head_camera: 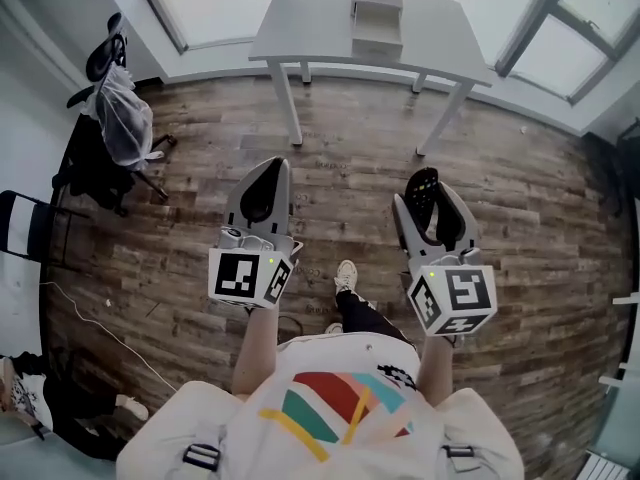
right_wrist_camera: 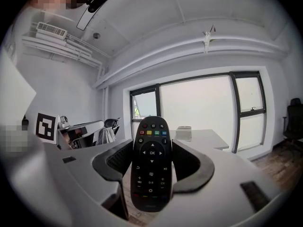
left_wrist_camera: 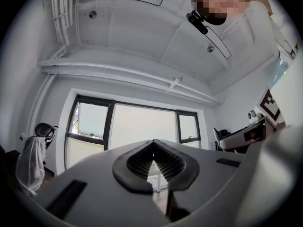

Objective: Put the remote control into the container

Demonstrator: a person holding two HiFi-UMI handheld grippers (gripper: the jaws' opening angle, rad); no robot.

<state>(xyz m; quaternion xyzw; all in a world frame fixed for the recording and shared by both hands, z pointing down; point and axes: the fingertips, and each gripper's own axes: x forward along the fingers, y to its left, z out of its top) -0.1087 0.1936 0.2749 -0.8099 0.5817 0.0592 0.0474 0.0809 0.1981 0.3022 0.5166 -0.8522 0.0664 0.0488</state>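
A black remote control (right_wrist_camera: 151,162) with coloured buttons stands upright between the jaws of my right gripper (right_wrist_camera: 152,151), which is shut on it. In the head view the remote (head_camera: 421,190) sticks out of the right gripper (head_camera: 430,196), held over the wood floor. The grey container (head_camera: 377,13) sits on a pale table (head_camera: 310,30) ahead of both grippers, and the right gripper view shows this container (right_wrist_camera: 183,133) in the distance. My left gripper (head_camera: 270,170) is level with the right one, its jaws (left_wrist_camera: 152,143) shut with nothing in them.
A black chair draped with a white bag (head_camera: 118,118) stands at the left, and another dark chair (head_camera: 30,226) is at the far left. The table's legs (head_camera: 288,98) rise from the floor ahead. The person's shoe (head_camera: 345,276) is below the grippers. Windows line the far wall.
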